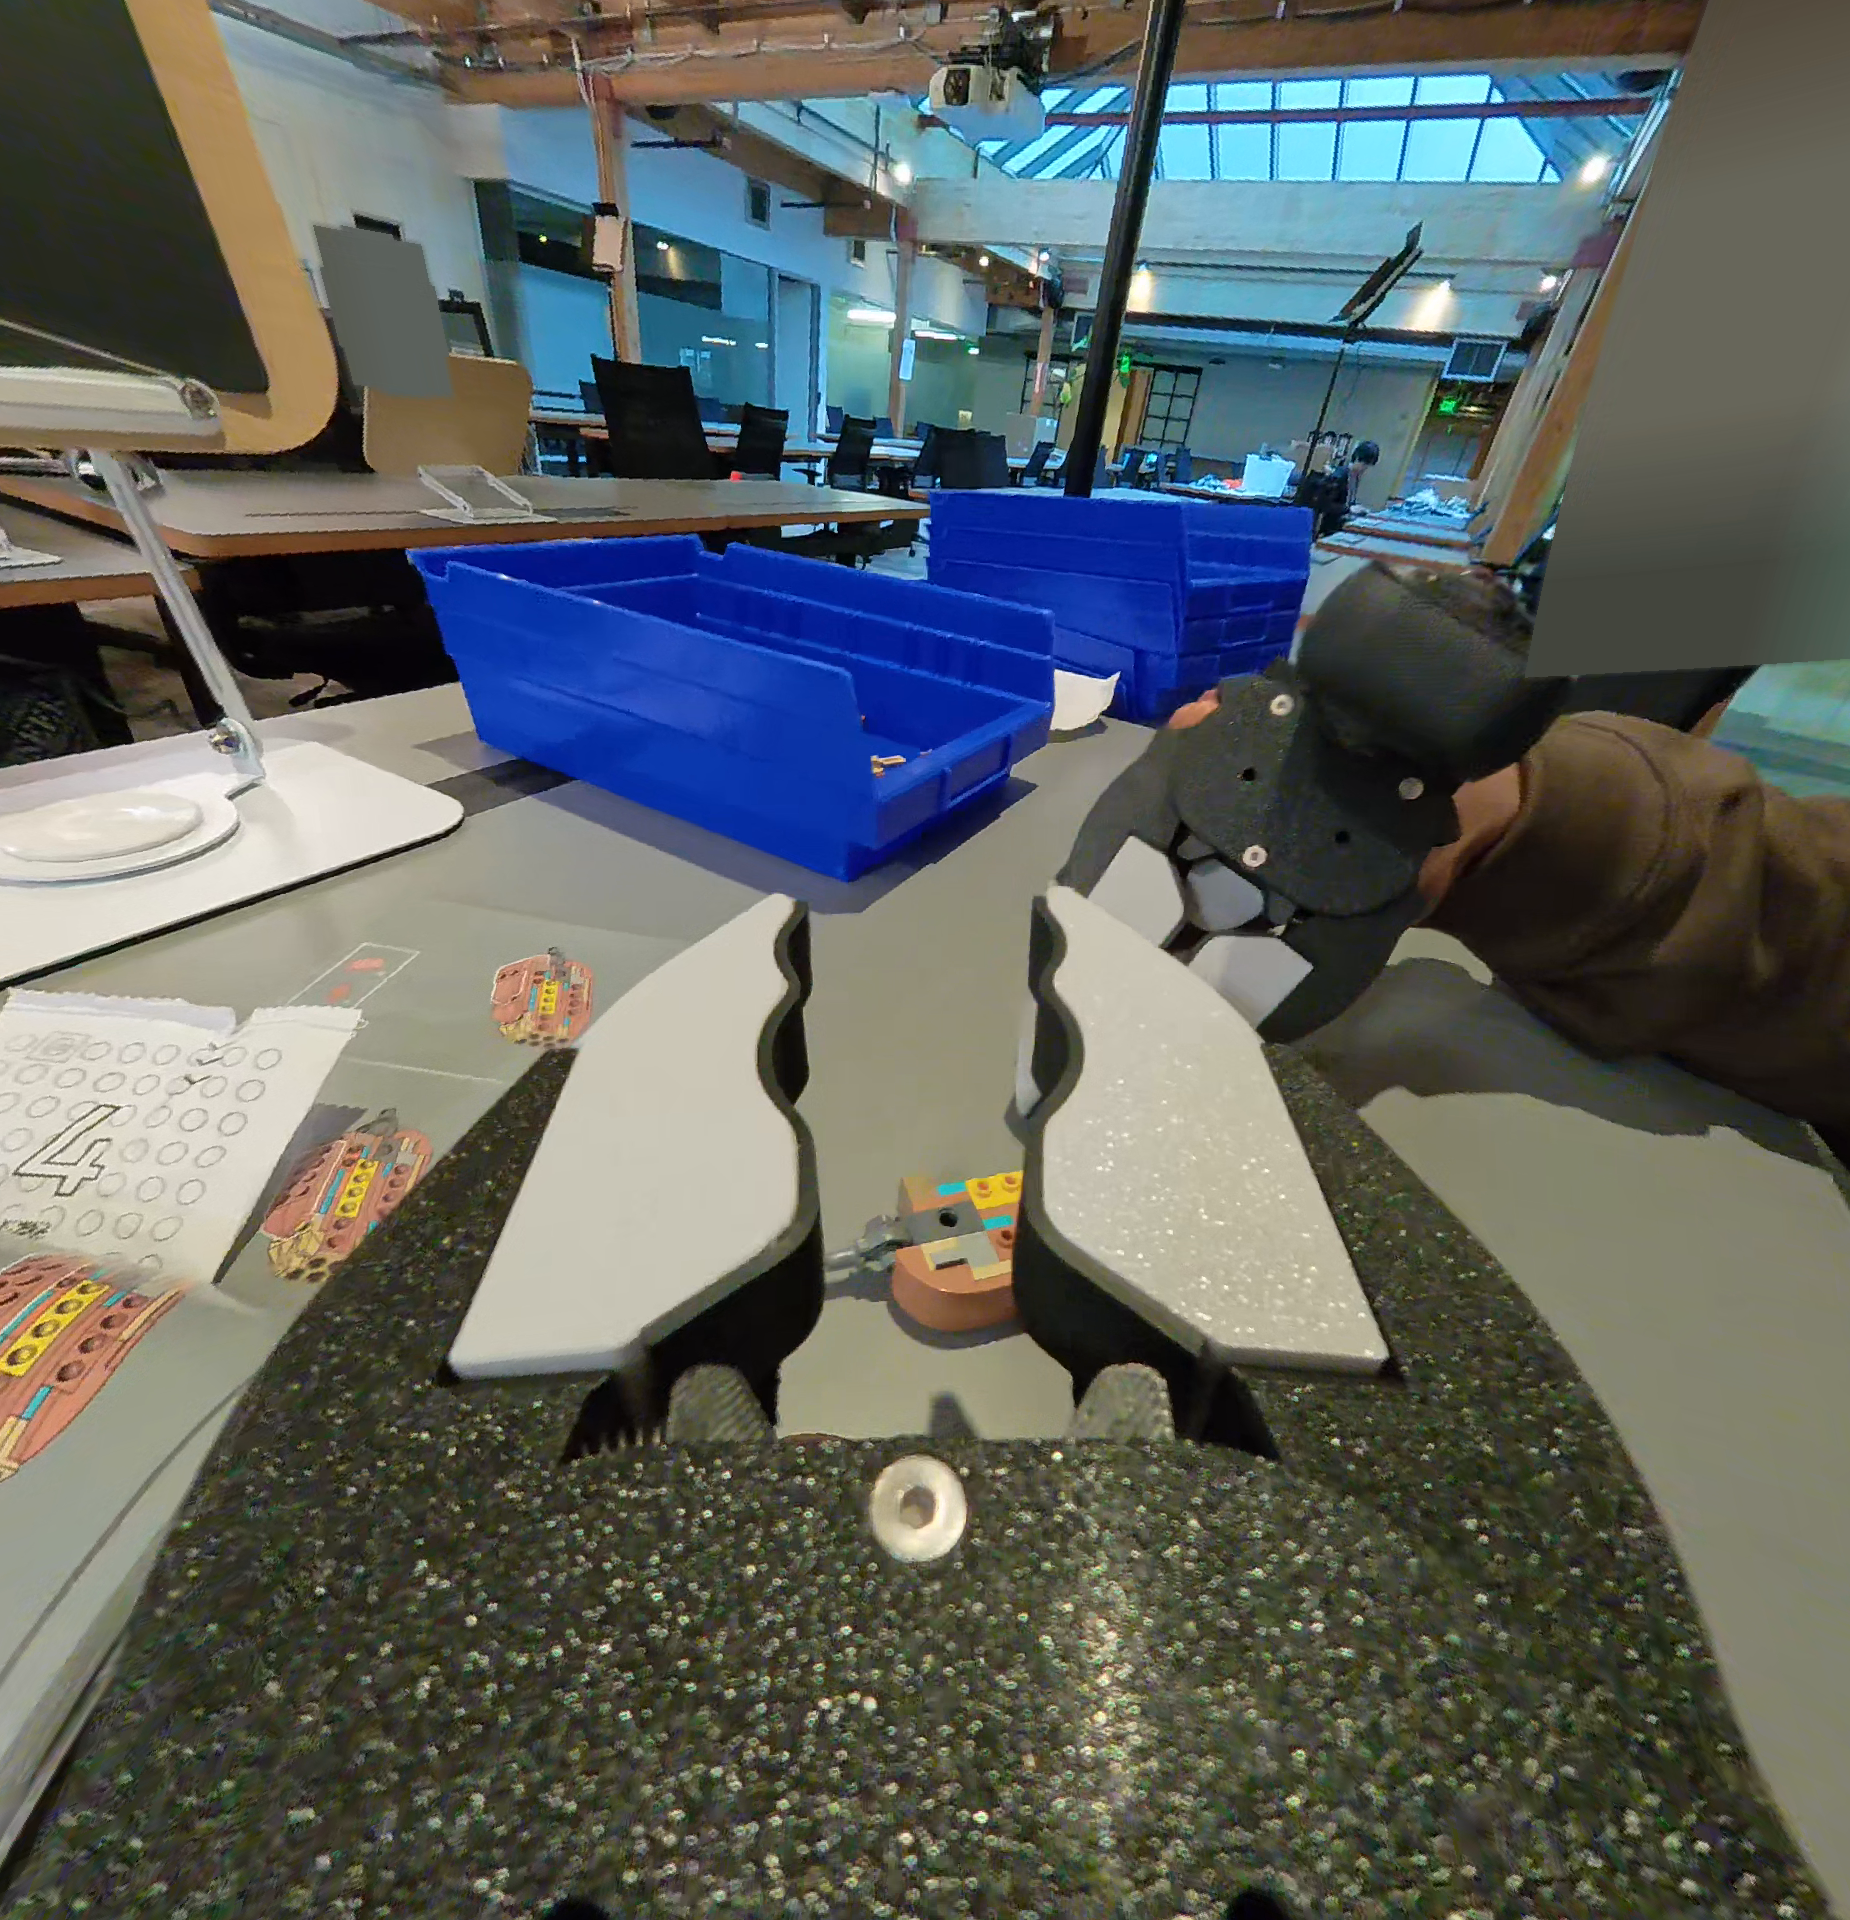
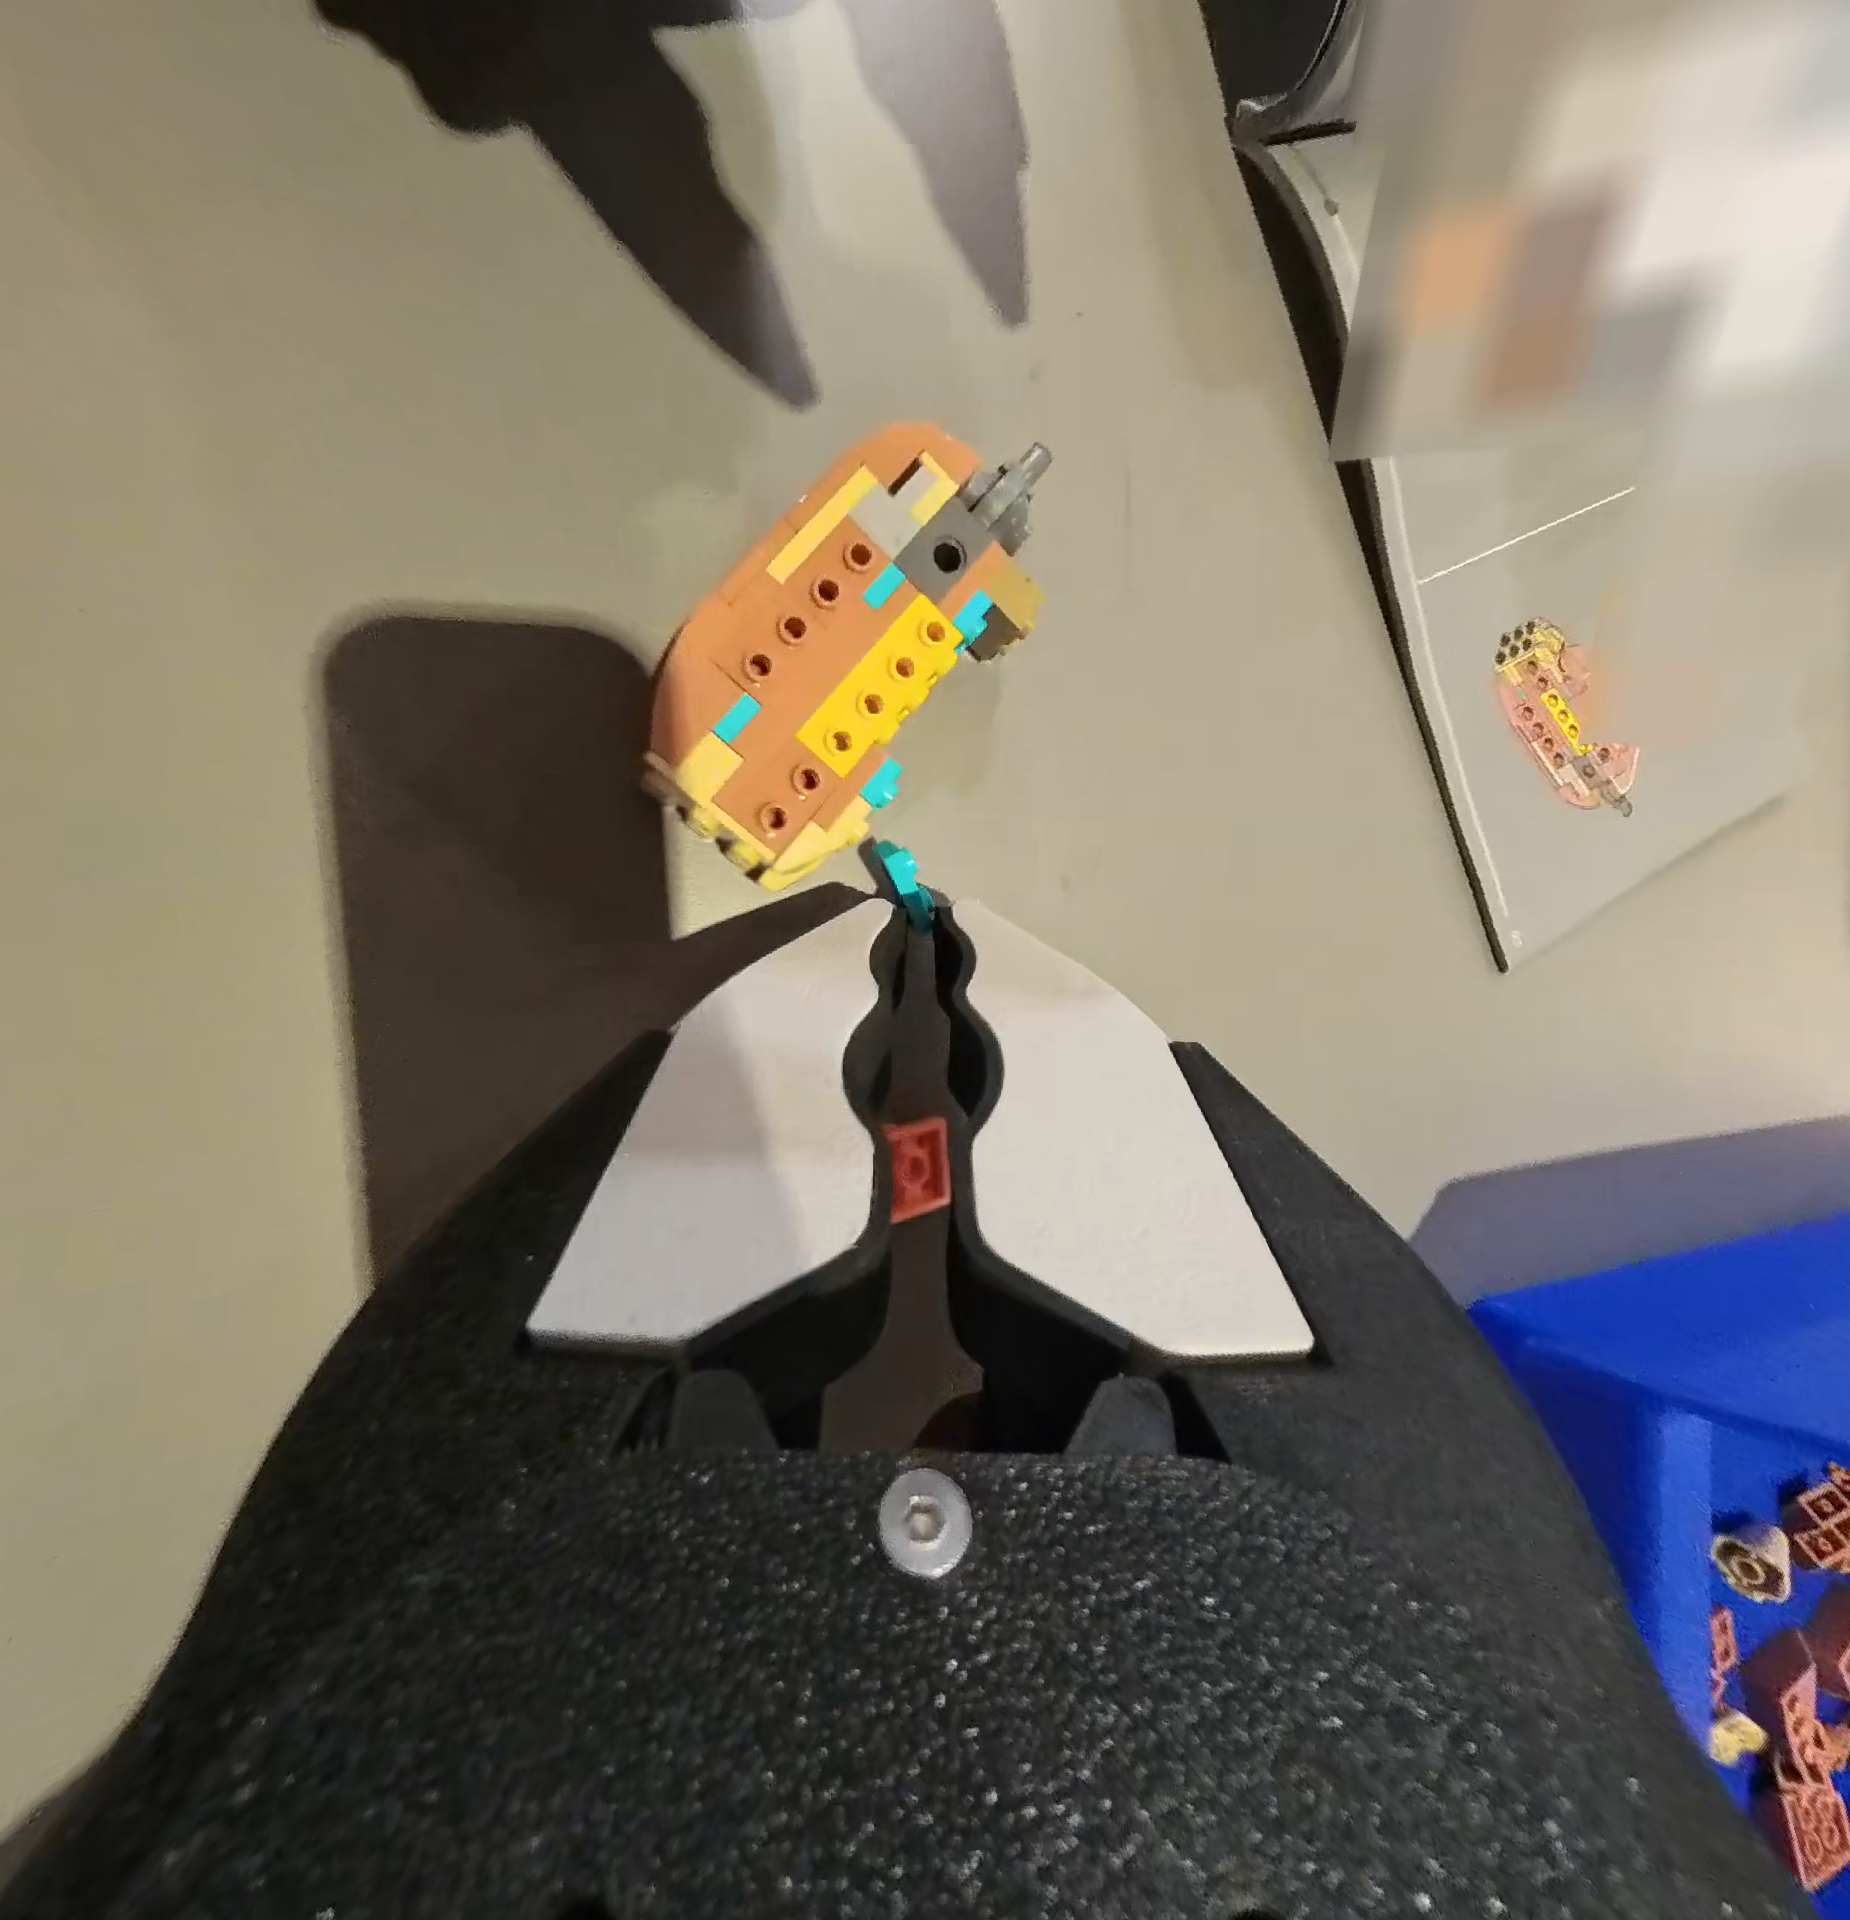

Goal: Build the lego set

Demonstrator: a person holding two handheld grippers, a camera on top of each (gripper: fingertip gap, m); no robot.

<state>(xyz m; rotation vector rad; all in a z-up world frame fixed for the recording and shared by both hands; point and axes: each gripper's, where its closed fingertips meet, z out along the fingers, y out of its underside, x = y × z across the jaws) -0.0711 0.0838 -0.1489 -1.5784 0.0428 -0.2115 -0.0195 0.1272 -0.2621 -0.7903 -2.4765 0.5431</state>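
Blue bins stand on the grey bench [image 1: 900,997]: an open bin [image 1: 734,696] lies near its middle with a tiny tan piece [image 1: 886,764] on its floor, and behind it to the right rises a nested stack [image 1: 1129,592] of the same bins. From the right wrist view another bin [image 2: 1669,1382] shows at the lower right, holding a heap of reddish-brown bricks [image 2: 1804,1631].

On the bench sits the model [image 2: 848,665], a rounded brown hull with yellow, tan and teal parts and a grey pin at one end. The left claw [image 1: 916,945] hangs above it, its two fingers spread, the model seen between them lower down. The right claw [image 2: 919,906] is pressed together on a teal piece [image 2: 897,873] at its tips, just beside the model's near end; a small red brick [image 2: 919,1169] shows in the gap farther back.

At the left lies a booklet [image 1: 401,997] printed with pictures of the model, and on it a white paper bag [image 1: 121,1122] bearing printed circles and a large numeral.
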